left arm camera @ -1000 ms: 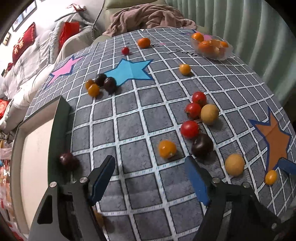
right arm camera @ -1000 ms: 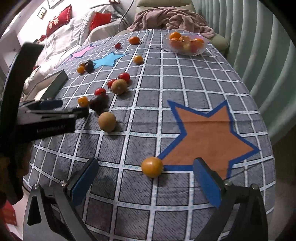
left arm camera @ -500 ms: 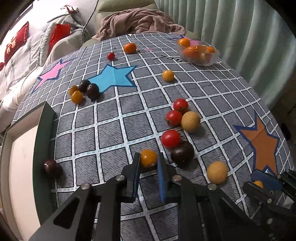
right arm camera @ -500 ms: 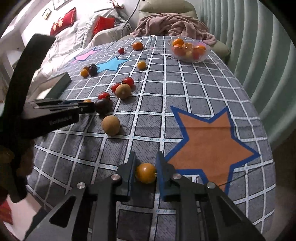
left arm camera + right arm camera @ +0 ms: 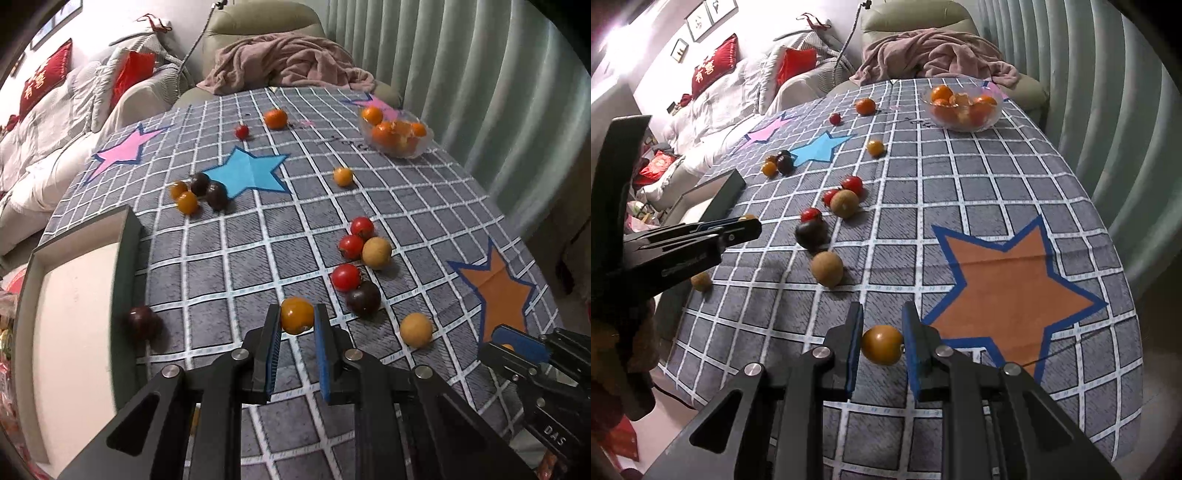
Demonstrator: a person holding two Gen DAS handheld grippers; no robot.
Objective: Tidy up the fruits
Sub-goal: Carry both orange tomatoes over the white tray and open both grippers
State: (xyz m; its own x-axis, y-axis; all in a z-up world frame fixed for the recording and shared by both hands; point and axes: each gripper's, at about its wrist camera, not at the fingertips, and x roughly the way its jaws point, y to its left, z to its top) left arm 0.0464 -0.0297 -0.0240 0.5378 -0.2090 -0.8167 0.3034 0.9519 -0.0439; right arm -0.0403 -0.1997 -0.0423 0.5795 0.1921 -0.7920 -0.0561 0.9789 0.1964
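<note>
1. Left gripper: fingers clamped on a yellow-orange tomato, blue pads on both sides of it, near the table's front edge.
2. Right gripper: fingers clamped on another orange tomato, just beside the lower left point of the orange star at the table's front right corner. Cannot tell whether either fruit is lifted or touching the cloth.
3. Table has a grey grid cloth. Open tray sits at the front left corner, with a dark plum touching its outer wall.
4. Middle cluster, left wrist view: dark plum touching a red tomato; behind them two red tomatoes against a tan longan. Second longan lies alone, nearer the front edge.
5. By the blue star: two dark plums and two small orange tomatoes bunched together.
6. Far right corner: clear bowl with orange fruit inside. Loose on the cloth near it: an orange tomato, a tangerine and a small red tomato.
</note>
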